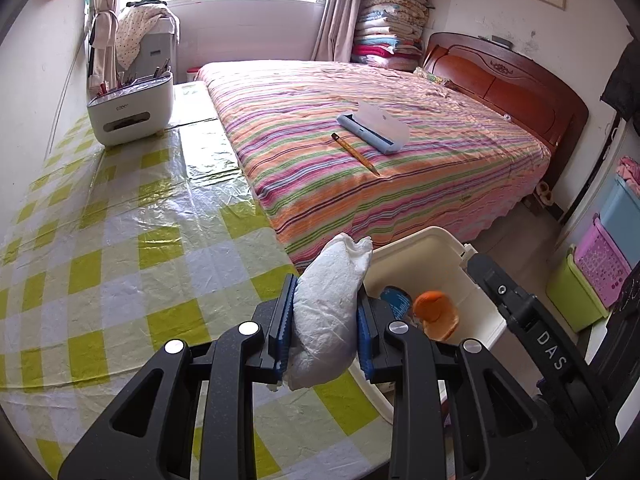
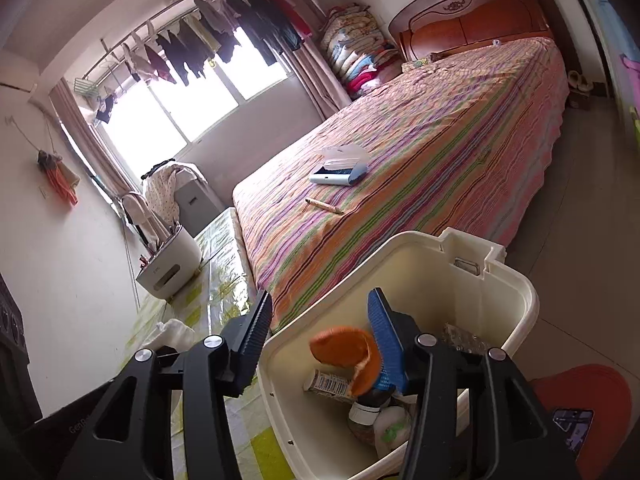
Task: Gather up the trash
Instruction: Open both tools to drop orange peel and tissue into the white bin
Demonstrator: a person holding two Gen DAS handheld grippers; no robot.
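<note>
Tissue wad — white, crumpled, about the only loose trash left in view — sits clamped between the blue pads of the left gripper, held above the table edge just beside the bin. The pads bite its lower middle; the upper end stands free and flares above them. Judged soft, very light and fully compressible: it should neither slip nor break, though a loose fold could catch on a ribbed pad on release, so a wide opening over the bin mouth seems advisable. The right gripper hangs over the bin with jaws apart and nothing between them; an orange peel lies just below the blue pad, inside the bin, not gripped. Also in the bin — a small labelled bottle and a pale bundle at the bottom. The bin stands on the floor between the checked table and the striped bed. Grip point on the wad appears sound; no regrasp judged necessary.
</note>
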